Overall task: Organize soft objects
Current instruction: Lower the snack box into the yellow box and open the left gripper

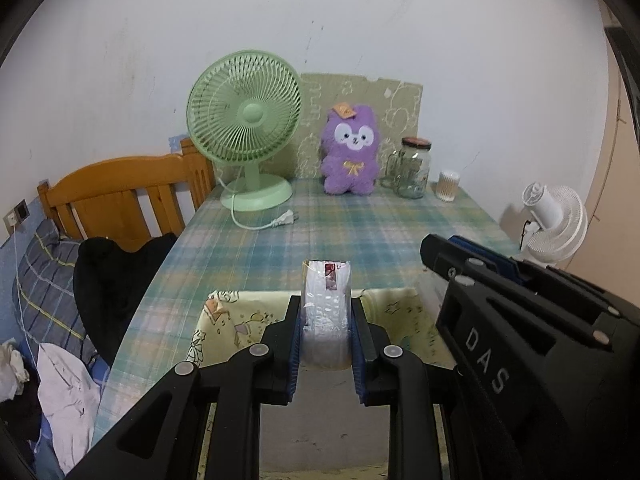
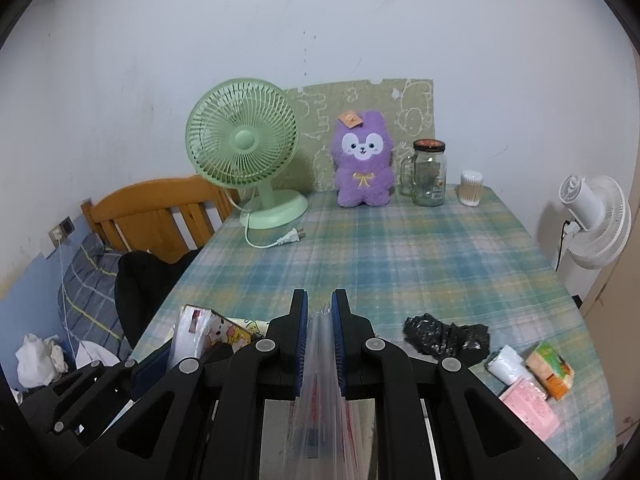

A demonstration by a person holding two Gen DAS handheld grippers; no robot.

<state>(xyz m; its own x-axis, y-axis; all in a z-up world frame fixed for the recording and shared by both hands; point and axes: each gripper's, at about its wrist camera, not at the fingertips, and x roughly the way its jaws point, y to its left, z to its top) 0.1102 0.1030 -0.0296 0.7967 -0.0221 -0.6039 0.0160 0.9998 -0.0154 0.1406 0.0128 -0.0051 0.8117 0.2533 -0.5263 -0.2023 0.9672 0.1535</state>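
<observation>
Left gripper (image 1: 326, 316): jaws partly closed, clamped on a clear-wrapped tissue pack (image 1: 326, 300) standing on end, at 6 o'clock over the near edge of the table (image 1: 380, 232). A pale yellow cartoon-print cloth (image 1: 240, 320) lies beneath it.

Right gripper (image 2: 320, 320): jaws nearly together, pinching a stack of clear plastic bags (image 2: 320, 400) held edge-on, at 6 o'clock in its own view. In the left wrist view its body sits at 4 o'clock.

Table, plaid cover, far edge:
- Green desk fan (image 2: 244, 148), 11 o'clock, unplugged cord and plug on the cover.
- Purple plush toy (image 2: 363, 160), 12 o'clock, upright against a printed board.
- Glass jar (image 2: 430, 174), dark lid, 1 o'clock, just right of the plush; contents not discernible. A glass mug (image 2: 408, 176) touches its left side.
- Cotton-swab tub (image 2: 471, 188), full of swabs, right of the jar.

Table, near right, 4 o'clock:
- Crumpled black plastic bag (image 2: 448, 338).
- White roll (image 2: 506, 366), orange-green packet (image 2: 550, 368), pink packet (image 2: 528, 412), close together.

Off table: white fan (image 2: 596, 224) at 3 o'clock; wooden headboard (image 2: 160, 216) at 9 o'clock.
</observation>
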